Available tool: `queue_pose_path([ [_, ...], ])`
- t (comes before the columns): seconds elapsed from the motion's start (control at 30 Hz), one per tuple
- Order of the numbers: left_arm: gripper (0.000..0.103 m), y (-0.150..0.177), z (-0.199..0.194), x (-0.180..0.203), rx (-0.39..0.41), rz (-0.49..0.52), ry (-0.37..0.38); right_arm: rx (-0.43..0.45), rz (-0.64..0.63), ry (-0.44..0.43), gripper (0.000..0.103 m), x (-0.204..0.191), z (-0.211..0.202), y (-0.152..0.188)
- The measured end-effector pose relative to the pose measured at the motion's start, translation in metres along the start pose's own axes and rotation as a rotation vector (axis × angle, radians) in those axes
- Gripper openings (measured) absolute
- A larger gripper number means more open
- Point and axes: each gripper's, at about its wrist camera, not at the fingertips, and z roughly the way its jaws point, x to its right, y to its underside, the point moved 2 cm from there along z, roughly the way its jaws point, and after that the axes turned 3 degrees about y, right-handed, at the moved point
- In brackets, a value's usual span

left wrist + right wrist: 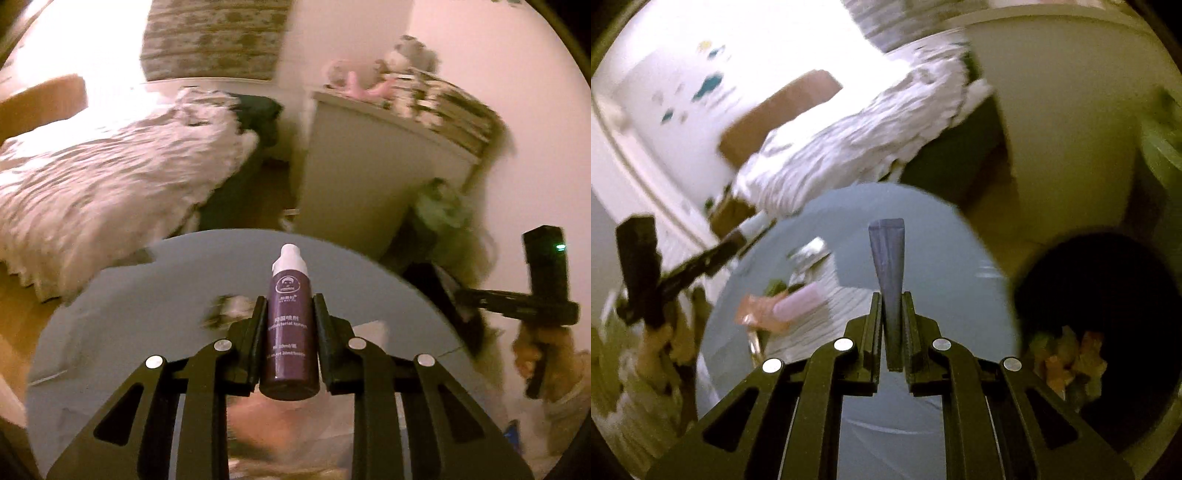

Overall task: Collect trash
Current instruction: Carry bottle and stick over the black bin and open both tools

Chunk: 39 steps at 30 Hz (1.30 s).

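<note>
The left gripper (289,325) is clamped on a purple spray bottle (290,325), held lengthwise between its fingers with the white cap pointing away, above the round grey tabletop (147,295). The right gripper (892,325) pinches a flat bluish tube (888,273) by its narrow end, the crimped wide end sticking out far ahead. To the right of the tabletop in the right wrist view stands a dark trash bin (1108,295), with crumpled wrappers (1067,358) already lying inside. More litter lies on the left part of the tabletop: a pinkish wrapper (757,314), a pale lilac tube (801,299) and a silvery scrap (809,251).

Both views are smeared by motion, so aim is the weak spot. The bottle is round and smooth, and I judge it could slide forward out of the grip if the gripper tips down before reaching the bin. The tube is held by little material; a fast swing could twist it loose and drop it on the floor beside the bin rather than in it.
</note>
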Motion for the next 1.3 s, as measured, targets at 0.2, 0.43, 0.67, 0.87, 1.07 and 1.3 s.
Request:
queue_pose_path([
  [0.2, 0.025, -0.021, 0.05, 0.094, -0.031, 0.063, 0.169, 0.132, 0.197, 0.076, 0.011, 0.08, -0.052, 0.009],
  [0.43, 0.025, -0.02, 0.12, 0.195, -0.112, 0.133, 0.305, 0.213, 0.339, 0.16, 0.011, 0.153, -0.09, 0.038],
  [0.67, 0.025, 0.0, 0.167, 0.235, -0.203, 0.116, 0.326, 0.214, 0.422, 0.169, 0.011, 0.189, -0.091, 0.067],
  [0.87, 0.025, 0.01, 0.181, 0.233, -0.247, 0.112, 0.305, 0.215, 0.456, 0.151, 0.011, 0.201, -0.082, 0.071],
  [1.07, 0.025, 0.02, 0.188, 0.232, -0.275, 0.115, 0.297, 0.203, 0.458, 0.131, 0.011, 0.202, -0.074, 0.069],
  [1.3, 0.032, 0.02, 0.191, 0.236, -0.294, 0.116, 0.302, 0.186, 0.449, 0.117, 0.014, 0.197, -0.071, 0.064],
])
